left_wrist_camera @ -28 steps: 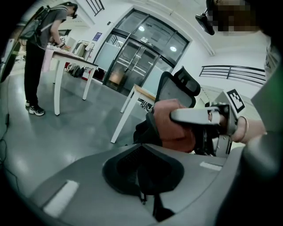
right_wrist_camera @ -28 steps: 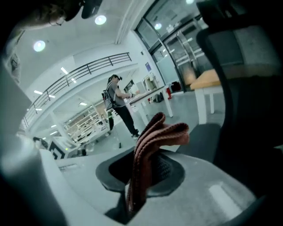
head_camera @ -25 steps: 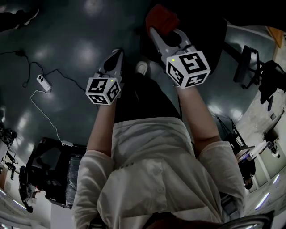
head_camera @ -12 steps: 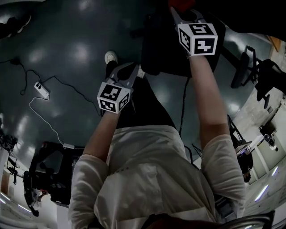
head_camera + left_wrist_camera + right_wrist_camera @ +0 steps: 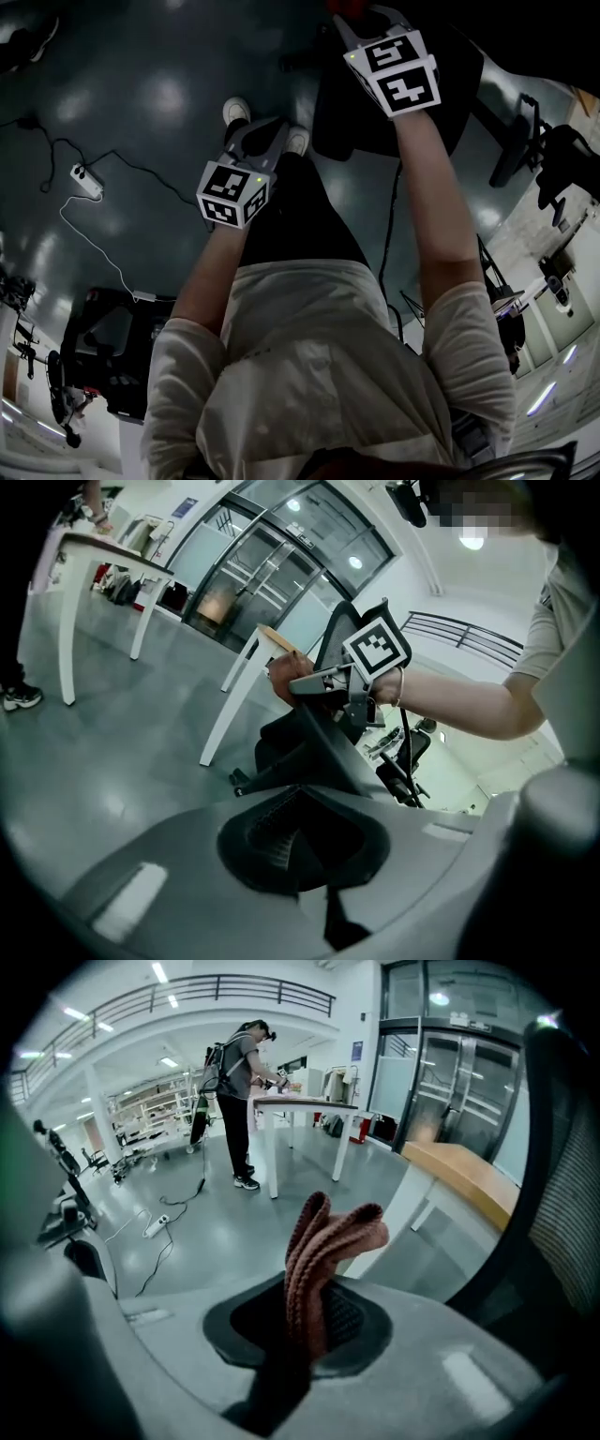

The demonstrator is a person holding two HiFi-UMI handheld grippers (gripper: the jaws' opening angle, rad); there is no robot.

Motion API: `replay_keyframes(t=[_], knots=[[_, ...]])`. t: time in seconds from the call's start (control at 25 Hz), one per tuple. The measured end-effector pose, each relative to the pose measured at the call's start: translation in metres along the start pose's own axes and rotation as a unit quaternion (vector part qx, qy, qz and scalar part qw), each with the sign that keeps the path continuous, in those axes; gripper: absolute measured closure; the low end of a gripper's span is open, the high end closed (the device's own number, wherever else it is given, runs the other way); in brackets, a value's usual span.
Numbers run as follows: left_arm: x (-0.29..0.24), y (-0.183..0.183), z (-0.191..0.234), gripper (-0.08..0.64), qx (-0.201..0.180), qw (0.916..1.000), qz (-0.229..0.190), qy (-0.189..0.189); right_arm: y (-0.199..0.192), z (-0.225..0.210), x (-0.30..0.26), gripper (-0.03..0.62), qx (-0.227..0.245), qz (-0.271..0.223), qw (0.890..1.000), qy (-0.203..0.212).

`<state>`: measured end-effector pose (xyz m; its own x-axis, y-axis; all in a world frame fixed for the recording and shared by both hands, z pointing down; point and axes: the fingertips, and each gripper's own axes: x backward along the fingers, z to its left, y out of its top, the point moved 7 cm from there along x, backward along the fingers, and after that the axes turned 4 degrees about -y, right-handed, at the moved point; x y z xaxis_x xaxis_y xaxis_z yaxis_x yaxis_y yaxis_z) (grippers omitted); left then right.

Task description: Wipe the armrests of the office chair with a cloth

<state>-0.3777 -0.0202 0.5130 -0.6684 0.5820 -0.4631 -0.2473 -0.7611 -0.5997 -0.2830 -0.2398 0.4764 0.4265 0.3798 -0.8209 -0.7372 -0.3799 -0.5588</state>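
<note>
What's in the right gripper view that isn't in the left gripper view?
Only the right gripper view shows the power strip on the floor. Only the left gripper view shows the left claw, shut and empty, and the arm and marker cube behind the right claw. Both show the reddish cloth that claw pinches, the office chair, glass doors, and someone by a white table.

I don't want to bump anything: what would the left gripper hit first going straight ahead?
Probably the black chair, which rises right in line beyond the left gripper. I can't tell from this view how near it is.
</note>
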Motion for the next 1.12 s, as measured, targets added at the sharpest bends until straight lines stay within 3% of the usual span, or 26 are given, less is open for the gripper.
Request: replay_keyframes(t=[0.24,0.48,0.68,1.12], knots=[[0.021,0.009,0.022,0.545,0.018,0.9983,-0.036,0.041,0.014,0.039,-0.005,0.545,0.064,0.022,0.996,0.050],[0.038,0.010,0.029,0.545,0.017,0.9963,-0.058,0.061,0.010,0.074,-0.003,0.545,0.138,0.046,0.987,0.066],[0.050,0.004,0.023,0.545,0.019,0.9940,-0.077,0.076,-0.002,0.115,0.007,0.545,0.201,0.071,0.971,0.106],[0.088,-0.041,-0.002,0.545,0.035,0.9871,-0.110,0.111,-0.040,0.177,0.032,0.545,0.307,0.104,0.937,0.129]])
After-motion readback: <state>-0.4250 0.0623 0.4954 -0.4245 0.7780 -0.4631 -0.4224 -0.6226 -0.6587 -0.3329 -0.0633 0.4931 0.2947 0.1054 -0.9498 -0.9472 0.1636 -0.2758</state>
